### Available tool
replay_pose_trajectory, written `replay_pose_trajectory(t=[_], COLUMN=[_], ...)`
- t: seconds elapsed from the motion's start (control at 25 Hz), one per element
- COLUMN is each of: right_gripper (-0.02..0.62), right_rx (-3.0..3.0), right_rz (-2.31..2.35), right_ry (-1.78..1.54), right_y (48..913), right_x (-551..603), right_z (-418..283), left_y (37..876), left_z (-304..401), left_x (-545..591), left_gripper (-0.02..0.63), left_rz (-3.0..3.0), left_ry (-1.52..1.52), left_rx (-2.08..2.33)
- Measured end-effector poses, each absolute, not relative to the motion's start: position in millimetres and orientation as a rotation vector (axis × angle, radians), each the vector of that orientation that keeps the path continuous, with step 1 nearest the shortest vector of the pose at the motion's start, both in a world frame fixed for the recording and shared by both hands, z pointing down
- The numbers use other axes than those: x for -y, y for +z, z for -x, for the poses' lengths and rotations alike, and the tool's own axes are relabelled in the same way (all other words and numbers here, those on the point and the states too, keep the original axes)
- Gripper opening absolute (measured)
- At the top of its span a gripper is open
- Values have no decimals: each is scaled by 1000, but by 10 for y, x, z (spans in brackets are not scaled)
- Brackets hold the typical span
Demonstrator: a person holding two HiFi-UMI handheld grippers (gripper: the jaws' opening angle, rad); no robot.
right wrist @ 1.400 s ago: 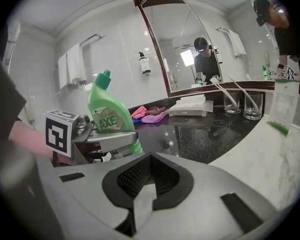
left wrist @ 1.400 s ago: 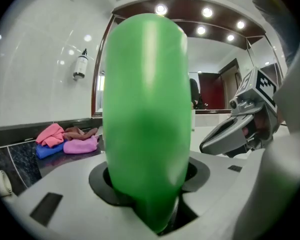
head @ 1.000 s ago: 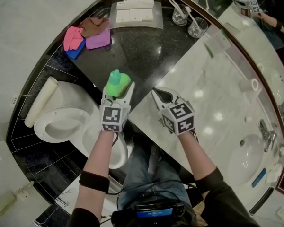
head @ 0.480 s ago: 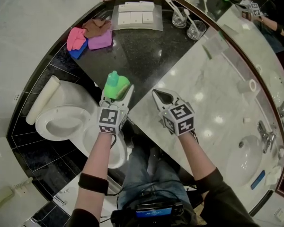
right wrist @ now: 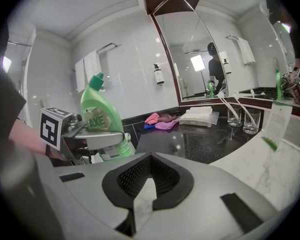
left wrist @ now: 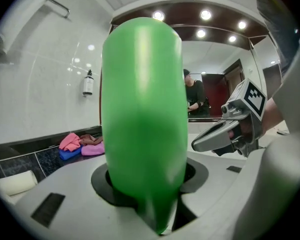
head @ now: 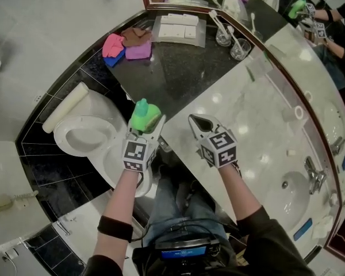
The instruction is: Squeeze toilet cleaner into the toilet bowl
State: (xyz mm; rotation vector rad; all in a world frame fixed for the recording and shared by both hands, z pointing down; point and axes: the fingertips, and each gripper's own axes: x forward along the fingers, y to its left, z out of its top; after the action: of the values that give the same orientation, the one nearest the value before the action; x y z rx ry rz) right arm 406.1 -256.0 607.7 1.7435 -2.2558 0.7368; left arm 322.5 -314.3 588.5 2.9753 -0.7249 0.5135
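My left claw (head: 146, 123) clamps the green plastic toilet-cleaner bottle (right wrist: 102, 116), its label showing "AXE"; my right claw (head: 198, 121) is pressed closed, empty. Both have lifted slightly since a second ago.

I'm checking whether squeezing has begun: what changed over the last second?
Nothing was grasped or released. The left gripper stays shut on the green plastic cleaner bottle; the right gripper stays shut and empty. Mainly the head view shifted: the white toilet and the pile of coloured cloths now sit further right.
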Motion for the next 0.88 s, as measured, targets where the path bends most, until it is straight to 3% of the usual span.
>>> replay_pose_trajectory(t=[0.4,0.88], right_gripper=[5,5], right_rx=[2433,2571], right_rz=[-1528,-1210], right_ry=[673,660], right_y=[5527,5199], right_x=[1853,1300], right_z=[-3540,-2505], left_y=[5261,4906], left_z=[-2482,-1081], left_x=[2137,1165], left_gripper=[199,198], left_rz=[-2850,-2651], left_ry=[487,497], left_rx=[986,1331])
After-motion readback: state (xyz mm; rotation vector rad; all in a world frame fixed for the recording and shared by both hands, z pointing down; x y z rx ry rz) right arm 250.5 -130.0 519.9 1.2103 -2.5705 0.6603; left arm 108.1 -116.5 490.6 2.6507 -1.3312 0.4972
